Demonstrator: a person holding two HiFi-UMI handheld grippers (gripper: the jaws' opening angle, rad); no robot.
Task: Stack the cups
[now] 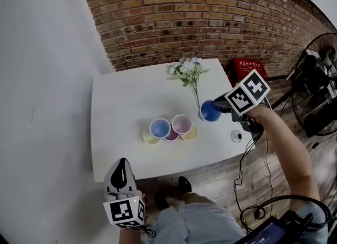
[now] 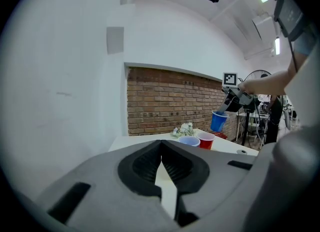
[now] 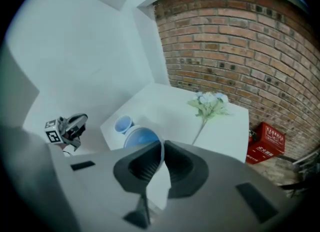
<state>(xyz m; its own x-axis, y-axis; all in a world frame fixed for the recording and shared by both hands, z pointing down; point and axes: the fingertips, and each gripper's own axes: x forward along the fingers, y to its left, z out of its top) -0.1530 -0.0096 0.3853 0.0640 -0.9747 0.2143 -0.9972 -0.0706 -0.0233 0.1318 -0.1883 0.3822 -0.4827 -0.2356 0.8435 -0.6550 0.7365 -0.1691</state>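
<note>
**Ann:** While your right gripper [image 1: 218,106] is pinched shut on the rim of the blue cup [image 1: 209,111], up in the air near the flowers [image 1: 188,71], pick a spot for it.

**Ben:** Try the cup with the blue inside [image 1: 159,128], next to the pink cup [image 1: 181,124] in the middle of the table [image 1: 116,111]. Hold your cup straight, go down slowly, then let go.

**Ann:** Your left gripper [image 1: 122,165] has its jaws together with nothing in them, by the table's front edge. I think it could steady the bottom cup.

Flowers [image 1: 187,70] on table [image 1: 121,116] — red crate [image 1: 246,69] beyond.
</note>
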